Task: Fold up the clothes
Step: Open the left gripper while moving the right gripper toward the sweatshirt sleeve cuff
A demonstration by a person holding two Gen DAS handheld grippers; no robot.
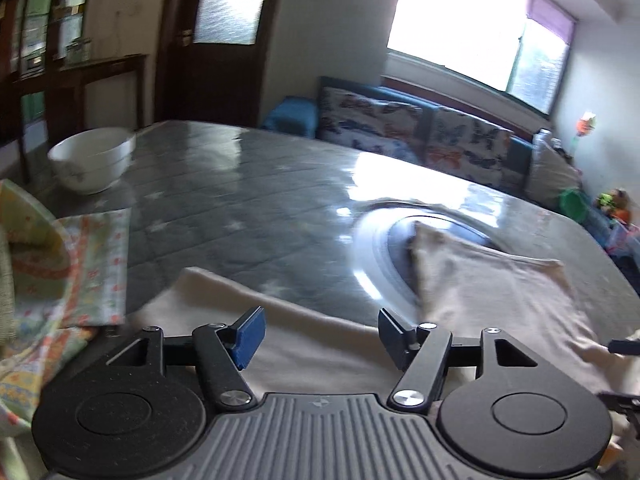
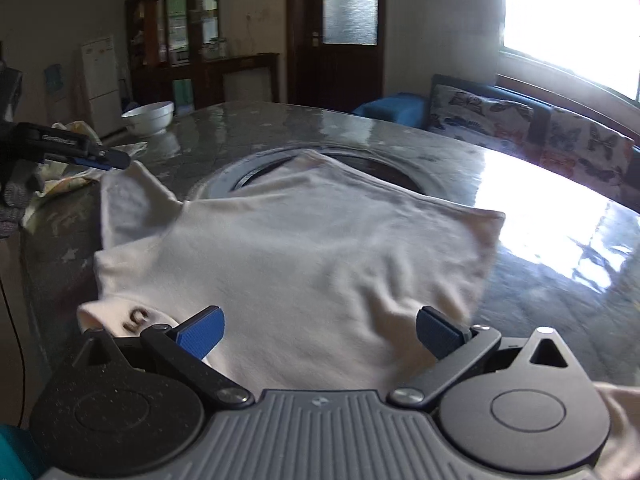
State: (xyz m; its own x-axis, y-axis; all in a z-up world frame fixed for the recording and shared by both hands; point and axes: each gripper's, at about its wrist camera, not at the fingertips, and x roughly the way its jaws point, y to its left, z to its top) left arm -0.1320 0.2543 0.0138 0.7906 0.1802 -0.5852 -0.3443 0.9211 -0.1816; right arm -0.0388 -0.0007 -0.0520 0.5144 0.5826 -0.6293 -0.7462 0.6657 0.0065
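A cream T-shirt (image 2: 304, 248) lies spread on the grey star-patterned table (image 2: 532, 264), one sleeve pointing to the far left. My right gripper (image 2: 320, 334) hovers over its near hem, open, its blue pads wide apart with only cloth beneath them. In the left wrist view the same shirt (image 1: 312, 344) runs under my left gripper (image 1: 322, 334), which is open with nothing between its pads. From the right wrist view the left gripper (image 2: 114, 159) hangs just above the sleeve's tip. The shirt's far corner (image 1: 480, 272) drapes over a round ring set in the table.
A white bowl (image 1: 94, 160) stands at the table's far left. A flowered cloth (image 1: 68, 276) is heaped at the left edge. The round ring (image 1: 372, 248) lies mid-table. A sofa with butterfly cushions (image 1: 404, 128) runs behind, under a bright window.
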